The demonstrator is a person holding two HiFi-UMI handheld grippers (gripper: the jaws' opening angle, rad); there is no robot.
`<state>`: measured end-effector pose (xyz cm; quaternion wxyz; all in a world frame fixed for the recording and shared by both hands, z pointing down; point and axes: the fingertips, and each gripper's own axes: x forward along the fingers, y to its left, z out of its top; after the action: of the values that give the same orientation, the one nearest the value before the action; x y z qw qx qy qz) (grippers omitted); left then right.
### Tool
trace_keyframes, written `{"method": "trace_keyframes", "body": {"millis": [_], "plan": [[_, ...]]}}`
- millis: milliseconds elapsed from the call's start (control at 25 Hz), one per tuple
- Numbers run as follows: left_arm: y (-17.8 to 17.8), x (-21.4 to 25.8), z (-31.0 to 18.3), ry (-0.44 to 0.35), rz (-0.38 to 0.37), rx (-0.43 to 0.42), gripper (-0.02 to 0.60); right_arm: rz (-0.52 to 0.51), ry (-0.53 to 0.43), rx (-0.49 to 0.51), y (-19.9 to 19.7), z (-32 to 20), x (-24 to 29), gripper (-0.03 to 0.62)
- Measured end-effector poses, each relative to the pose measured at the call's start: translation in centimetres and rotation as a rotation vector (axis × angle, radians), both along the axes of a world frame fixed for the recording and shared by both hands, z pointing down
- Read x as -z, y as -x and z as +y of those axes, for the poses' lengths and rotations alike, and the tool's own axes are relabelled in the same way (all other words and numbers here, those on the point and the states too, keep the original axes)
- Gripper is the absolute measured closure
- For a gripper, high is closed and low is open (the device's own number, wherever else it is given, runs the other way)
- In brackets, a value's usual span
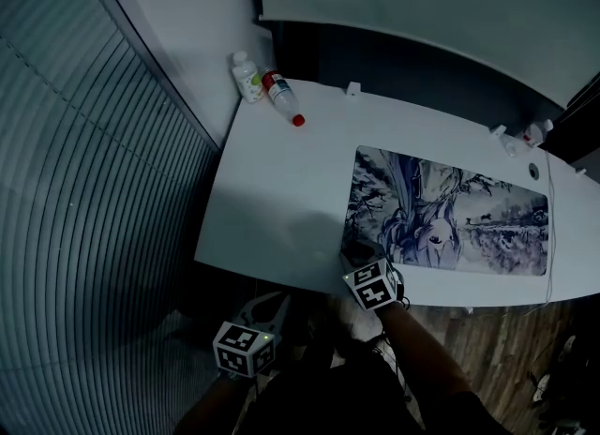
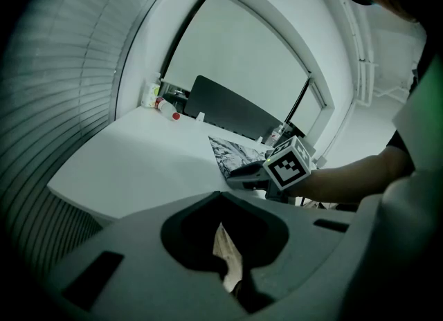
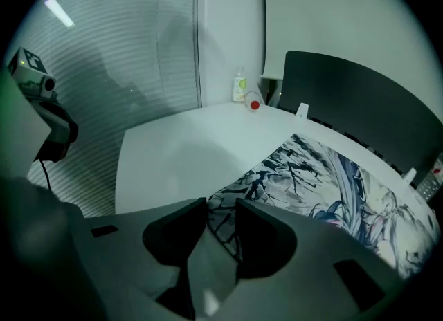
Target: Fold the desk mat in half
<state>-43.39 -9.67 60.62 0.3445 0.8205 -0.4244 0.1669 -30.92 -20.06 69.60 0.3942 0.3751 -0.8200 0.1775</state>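
**Right gripper at the mat's near corner, left gripper idle**

Nearest the person: left gripper (image 1: 265, 309), jaws pressed together on nothing, only a sliver of floor showing behind them. Hangs off the near edge of the surface (image 1: 272, 189), left of and behind the right gripper, well apart from the mat.

Next out: right gripper (image 1: 353, 255), jaws apart, low over the surface, with the near-left corner of the desk mat (image 1: 469, 213) lying in the gap between them. Not yet clamped, by the look of it. Clearly the nearer of the two, so probably the one to lift.

Beyond the right gripper: lies flat, thin and limp-looking, a long rectangle with rounded corners, printed all over in grey-blue ink drawing. Runs its long axis ahead and off to the right of the right gripper, so folding in half likely means carrying this short edge along that axis to the far short edge.

Smooth, matte, white and bare left of the gripper.

Far ahead and to the left: two plastic bottles (image 1: 265, 84) at the far corner, one upright, one tipped over with a red cap.
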Motion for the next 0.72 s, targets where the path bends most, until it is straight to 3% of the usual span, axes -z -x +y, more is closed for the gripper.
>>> {"method": "trace_keyframes", "body": {"millis": [240,720], "plan": [[-0.1,0.5,0.0,-0.005,0.0,-0.003,0.575,0.001,-0.004,-0.044,-0.8,-0.7,0.2,0.529],[-1.8,2.0,-0.1,-0.036,0.001,-0.046,0.575,-0.1,-0.082,-0.164,-3.1,-1.7,4.9,0.545]]}}
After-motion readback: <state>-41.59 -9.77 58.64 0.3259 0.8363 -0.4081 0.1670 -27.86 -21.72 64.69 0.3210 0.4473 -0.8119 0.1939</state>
